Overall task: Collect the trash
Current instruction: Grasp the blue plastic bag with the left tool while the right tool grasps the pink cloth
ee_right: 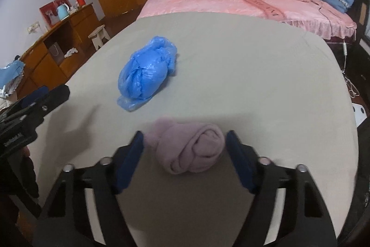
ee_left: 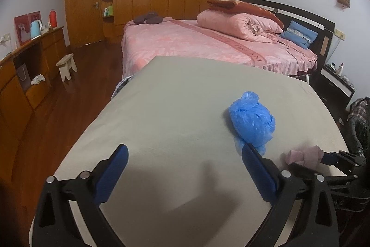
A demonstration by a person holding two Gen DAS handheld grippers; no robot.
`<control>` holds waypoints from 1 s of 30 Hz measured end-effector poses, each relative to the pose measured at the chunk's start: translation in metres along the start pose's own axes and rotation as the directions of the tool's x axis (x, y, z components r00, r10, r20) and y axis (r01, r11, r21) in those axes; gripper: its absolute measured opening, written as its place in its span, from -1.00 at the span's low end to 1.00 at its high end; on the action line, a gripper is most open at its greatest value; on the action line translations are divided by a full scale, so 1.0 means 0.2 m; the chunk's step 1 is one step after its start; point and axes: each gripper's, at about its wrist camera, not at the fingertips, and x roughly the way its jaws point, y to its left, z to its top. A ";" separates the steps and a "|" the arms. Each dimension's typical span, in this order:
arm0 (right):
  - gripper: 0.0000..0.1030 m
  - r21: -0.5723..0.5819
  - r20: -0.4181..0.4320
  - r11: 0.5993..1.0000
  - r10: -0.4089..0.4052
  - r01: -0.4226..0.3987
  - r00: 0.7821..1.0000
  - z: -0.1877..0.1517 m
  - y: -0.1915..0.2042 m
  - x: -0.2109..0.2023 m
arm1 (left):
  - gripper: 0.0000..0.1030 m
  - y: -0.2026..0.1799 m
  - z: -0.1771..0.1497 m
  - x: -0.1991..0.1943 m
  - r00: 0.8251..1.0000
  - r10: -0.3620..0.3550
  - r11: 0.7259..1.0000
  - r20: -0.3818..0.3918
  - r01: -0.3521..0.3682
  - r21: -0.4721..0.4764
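A rolled pink cloth (ee_right: pixel 192 149) lies on the grey table (ee_right: pixel 254 75) near its front edge. My right gripper (ee_right: pixel 185 138) straddles it, one blue pad close against each side, and the roll does not look squeezed. A crumpled blue plastic bag (ee_right: pixel 148 71) lies further back, to the left. In the left wrist view, my left gripper (ee_left: pixel 185 149) hangs wide open over bare table. The blue bag (ee_left: pixel 252 122) lies just beyond its right finger (ee_left: pixel 254 161). The pink cloth (ee_left: pixel 303 154) and the right gripper (ee_left: pixel 335 156) show at the right.
Behind the table stands a bed (ee_left: pixel 208 43) with pink covers, a rolled quilt (ee_left: pixel 238 22) and a blue pillow (ee_left: pixel 299 34). A wooden sideboard (ee_left: pixel 30 66) with a kettle runs along the left wall. A small stool (ee_left: pixel 67 66) stands on the wood floor.
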 end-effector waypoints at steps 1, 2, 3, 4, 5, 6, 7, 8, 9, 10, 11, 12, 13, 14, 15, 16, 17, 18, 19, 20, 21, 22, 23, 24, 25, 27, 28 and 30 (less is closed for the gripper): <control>0.06 -0.002 -0.003 1.000 0.010 -0.010 1.000 0.00 0.00 0.00 | 0.87 0.00 0.00 0.00 1.000 -0.001 1.000 -0.002 0.001 0.001; -0.10 -0.001 -0.002 1.000 0.017 -0.017 1.000 0.00 0.00 0.00 | 0.87 -0.01 0.00 0.01 1.000 -0.003 1.000 -0.005 0.003 0.001; -0.15 0.008 -0.002 0.999 0.038 -0.038 0.999 0.00 -0.01 -0.01 | 0.87 -0.01 0.00 0.01 1.000 -0.005 1.000 -0.007 0.005 0.000; -0.17 0.015 -0.002 0.999 0.045 -0.045 0.999 0.00 -0.02 -0.01 | 0.87 -0.01 0.00 0.02 1.000 -0.008 1.000 -0.009 0.008 -0.001; -0.19 0.021 0.000 0.998 0.051 -0.051 0.999 0.00 -0.03 -0.02 | 0.87 -0.02 0.00 0.02 1.000 -0.011 1.000 -0.010 0.011 -0.002; -0.21 0.024 0.007 0.998 0.054 -0.054 0.999 0.01 -0.04 -0.04 | 0.87 -0.03 0.00 0.03 1.000 -0.014 1.000 -0.011 0.014 -0.002; -0.21 0.024 0.016 0.998 0.050 -0.050 0.999 0.01 -0.05 -0.05 | 0.87 -0.04 0.00 0.03 1.000 -0.020 1.000 -0.013 0.020 -0.001; -0.21 0.022 0.032 0.999 0.038 -0.039 0.999 0.02 -0.06 -0.07 | 0.86 -0.06 0.01 0.04 1.000 -0.027 1.000 -0.015 0.027 0.000; -0.21 0.025 0.044 0.999 0.029 -0.030 0.999 0.04 -0.08 -0.09 | 0.86 -0.07 0.02 0.05 0.999 -0.033 0.999 -0.017 0.033 0.002; -0.21 0.032 0.054 0.999 0.024 -0.025 0.998 0.06 -0.09 -0.10 | 0.86 -0.09 0.03 0.07 0.999 -0.039 0.999 -0.018 0.039 0.005; -0.21 0.041 0.064 0.999 0.016 -0.018 0.998 0.07 -0.11 -0.11 | 0.86 -0.12 0.04 0.08 0.999 -0.049 0.999 -0.018 0.050 0.012; -0.21 0.052 0.075 0.999 0.005 -0.009 0.997 0.09 -0.14 -0.13 | 0.86 -0.14 0.05 0.09 0.998 -0.057 0.998 -0.018 0.057 0.016; -0.21 0.061 0.084 0.998 -0.006 0.001 0.996 0.11 -0.18 -0.14 | 0.86 -0.16 0.06 0.11 0.998 -0.065 0.998 -0.018 0.065 0.019; -0.21 0.067 0.089 0.998 -0.015 0.009 0.996 0.12 -0.20 -0.14 | 0.86 -0.19 0.08 0.13 0.997 -0.075 0.997 -0.018 0.076 0.023; -0.21 0.077 0.095 0.997 -0.026 0.019 0.995 0.14 -0.24 -0.15 | 0.86 -0.21 0.09 0.15 0.996 -0.084 0.996 -0.020 0.084 0.025; -0.21 0.087 0.100 0.996 -0.037 0.028 0.994 0.16 -0.27 -0.15 | 0.86 -0.24 0.11 0.18 0.995 -0.093 0.995 -0.025 0.094 0.026; -0.21 0.098 0.104 0.995 -0.048 0.037 0.993 0.17 -0.30 -0.16 | 0.86 -0.26 0.13 0.20 0.995 -0.099 0.995 -0.027 0.099 0.026; -0.21 0.103 0.105 0.994 -0.054 0.043 0.993 0.17 -0.32 -0.16 | 0.86 -0.28 0.14 0.22 0.994 -0.106 0.994 -0.032 0.107 0.026; -0.21 0.111 0.107 0.993 -0.062 0.050 0.992 0.17 -0.34 -0.16 | 0.86 -0.30 0.15 0.25 0.993 -0.109 0.994 -0.037 0.110 0.027; -0.21 0.116 0.108 0.992 -0.067 0.054 0.992 0.17 -0.36 -0.16 | 0.86 -0.33 0.16 0.28 0.993 -0.111 0.993 -0.044 0.113 0.031; -0.21 0.124 0.109 0.991 -0.072 0.058 0.991 0.16 -0.38 -0.17 | 0.86 -0.35 0.17 0.31 0.993 -0.110 0.993 -0.051 0.112 0.035; -0.21 0.129 0.109 0.990 -0.073 0.059 0.991 0.17 -0.39 -0.17 | 0.86 -0.37 0.17 0.33 0.992 -0.108 0.993 -0.060 0.111 0.039; -0.21 0.133 0.110 0.989 -0.074 0.059 0.991 0.16 -0.41 -0.17 | 0.82 -0.39 0.18 0.36 0.991 -0.112 0.993 -0.073 0.115 0.040; -0.21 0.135 0.110 0.989 -0.076 0.061 0.991 0.16 -0.41 -0.18 | 0.80 -0.40 0.18 0.40 0.989 -0.116 0.992 -0.091 0.119 0.038; -0.21 0.136 0.109 0.989 -0.077 0.061 0.991 0.15 -0.42 -0.18 | 0.74 -0.41 0.18 0.42 0.987 -0.120 0.992 -0.107 0.124 0.035; -0.21 0.137 0.107 0.989 -0.075 0.060 0.991 0.14 -0.42 -0.19 | 0.63 -0.43 0.18 0.47 0.979 -0.142 0.989 -0.144 0.148 0.030; -0.21 0.135 0.106 0.989 -0.075 0.060 0.992 0.14 -0.42 -0.20 | 0.52 -0.44 0.18 0.48 0.977 -0.150 0.987 -0.153 0.157 0.029; -0.21 0.131 0.106 0.990 -0.075 0.061 0.991 0.13 -0.41 -0.21 | 0.17 -0.45 0.17 0.50 0.970 -0.172 0.983 -0.172 0.181 0.035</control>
